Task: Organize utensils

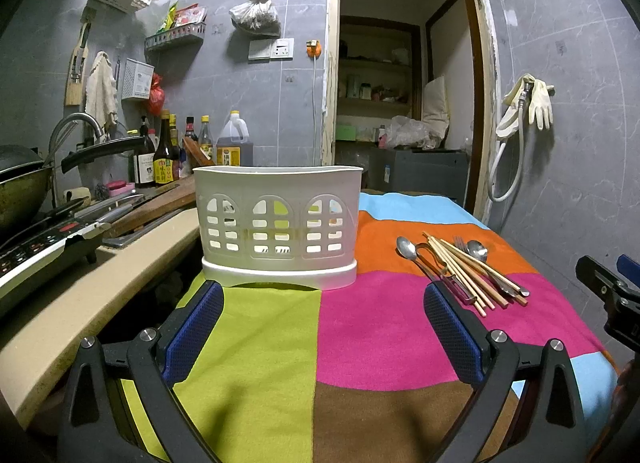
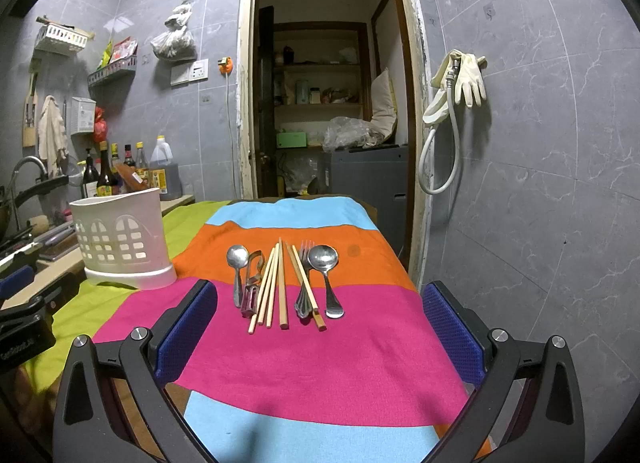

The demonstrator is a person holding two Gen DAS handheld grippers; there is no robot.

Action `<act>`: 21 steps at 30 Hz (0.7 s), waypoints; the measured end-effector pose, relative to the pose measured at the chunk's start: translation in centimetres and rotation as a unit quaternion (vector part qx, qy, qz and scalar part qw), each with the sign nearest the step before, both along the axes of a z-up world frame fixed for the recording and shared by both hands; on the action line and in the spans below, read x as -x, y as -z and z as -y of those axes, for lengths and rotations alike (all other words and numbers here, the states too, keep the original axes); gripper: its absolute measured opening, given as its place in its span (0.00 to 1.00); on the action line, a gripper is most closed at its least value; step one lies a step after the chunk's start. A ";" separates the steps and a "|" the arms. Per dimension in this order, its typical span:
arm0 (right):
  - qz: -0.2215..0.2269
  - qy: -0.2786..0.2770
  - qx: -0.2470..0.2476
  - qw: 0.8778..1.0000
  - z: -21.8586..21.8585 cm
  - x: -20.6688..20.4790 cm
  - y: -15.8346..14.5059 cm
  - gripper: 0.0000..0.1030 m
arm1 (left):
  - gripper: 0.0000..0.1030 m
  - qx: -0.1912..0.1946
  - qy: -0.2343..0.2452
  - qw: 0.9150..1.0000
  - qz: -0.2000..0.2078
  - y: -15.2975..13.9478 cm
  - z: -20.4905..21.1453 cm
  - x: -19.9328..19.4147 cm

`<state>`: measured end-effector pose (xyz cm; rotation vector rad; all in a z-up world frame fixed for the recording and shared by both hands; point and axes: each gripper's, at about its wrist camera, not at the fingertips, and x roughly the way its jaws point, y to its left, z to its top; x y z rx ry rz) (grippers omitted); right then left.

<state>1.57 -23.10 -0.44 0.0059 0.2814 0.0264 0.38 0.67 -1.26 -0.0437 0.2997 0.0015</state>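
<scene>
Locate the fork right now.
In the right wrist view the fork lies in the utensil row on the striped cloth, between the chopsticks and the rightmost spoon.

white latticed caddy (image 1: 278,223), colour-blocked striped cloth (image 2: 320,343)

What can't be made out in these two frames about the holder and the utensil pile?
- White utensil holder: its inside is hidden by its own front wall in both wrist views, so any contents are unknown.
- Chopsticks: exact count unclear where they overlap.
- Fork: partly covered by a chopstick.
- Right gripper: cut off by the left-wrist view's edge.
</scene>
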 end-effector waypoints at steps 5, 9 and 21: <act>0.001 -0.001 0.000 1.000 -0.1 0.0 0.2 1.00 | 0.95 -0.002 0.002 1.000 -0.003 -0.1 0.0 -0.8; 0.003 -0.006 -0.004 1.000 0.1 -0.6 0.2 1.00 | 0.95 0.006 0.012 1.000 -0.012 -0.7 -0.1 -1.7; 0.019 -0.007 0.036 0.999 1.0 -4.7 -2.3 1.00 | 0.95 0.013 0.054 0.998 -0.035 -3.7 1.1 -6.6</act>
